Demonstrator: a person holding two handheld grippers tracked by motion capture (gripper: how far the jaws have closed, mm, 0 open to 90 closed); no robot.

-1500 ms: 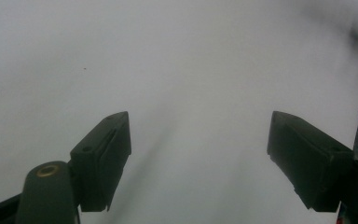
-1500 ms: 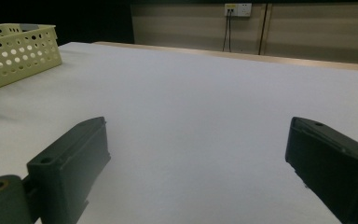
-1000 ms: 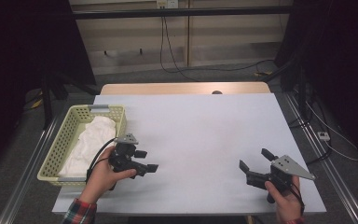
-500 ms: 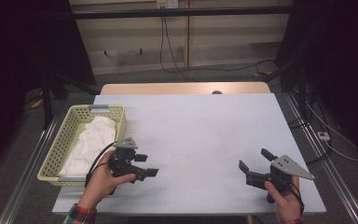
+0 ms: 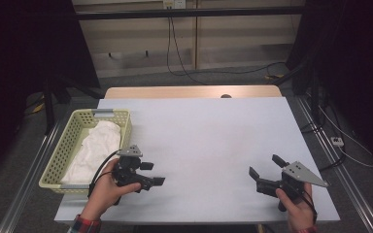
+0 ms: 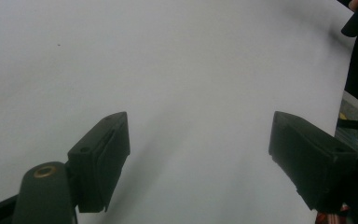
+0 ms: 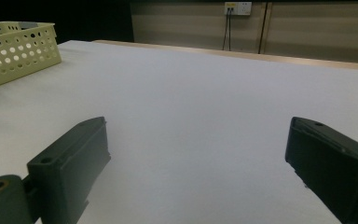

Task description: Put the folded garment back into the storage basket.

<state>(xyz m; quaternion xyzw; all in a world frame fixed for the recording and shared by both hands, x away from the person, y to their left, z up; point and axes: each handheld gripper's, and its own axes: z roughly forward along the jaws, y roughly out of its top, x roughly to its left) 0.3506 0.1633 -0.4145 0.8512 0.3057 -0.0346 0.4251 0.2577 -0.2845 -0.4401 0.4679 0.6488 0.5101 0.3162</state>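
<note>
Cloth [image 5: 93, 149] in basket [image 5: 66, 143] at table's [image 5: 209, 136] left edge, its near end hidden by the rim; left gripper [image 5: 151, 174] drifted slightly nearer vs before, both it & right gripper [image 5: 263, 170] spread wide w/ nothing between

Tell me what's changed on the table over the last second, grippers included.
The left gripper slid slightly back toward the table's near edge, beside the basket, jaws open and empty. The right gripper kept its place, open and empty. The white cloth lies in the basket as before.
</note>
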